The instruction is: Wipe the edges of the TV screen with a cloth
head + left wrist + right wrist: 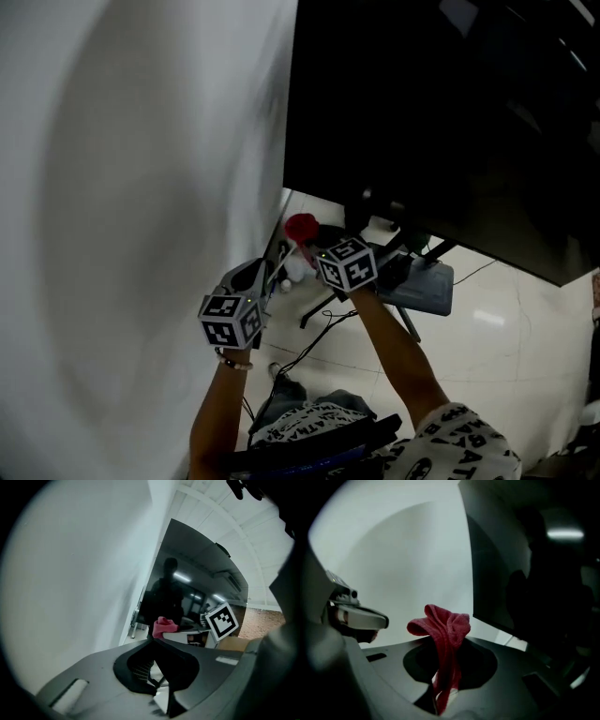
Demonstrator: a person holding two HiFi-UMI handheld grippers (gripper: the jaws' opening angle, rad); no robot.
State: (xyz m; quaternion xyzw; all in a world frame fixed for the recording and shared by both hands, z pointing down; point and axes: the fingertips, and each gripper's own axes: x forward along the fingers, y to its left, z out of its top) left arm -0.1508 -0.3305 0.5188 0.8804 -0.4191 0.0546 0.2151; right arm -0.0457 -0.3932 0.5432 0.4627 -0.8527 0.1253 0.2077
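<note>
Cloth: red, crumpled, upright bunch pinched in right tongs, just below TV screen lower-left corner. TV screen: black, glossy, unlit, upright.

Dim, motion-blurred frames; dark fisheye vignetting at edges.

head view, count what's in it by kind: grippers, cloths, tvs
grippers: 2 (left gripper shut on nothing, right gripper shut on the cloth)
cloth: 1, red
tv: 1, screen dark
total: 4
</note>
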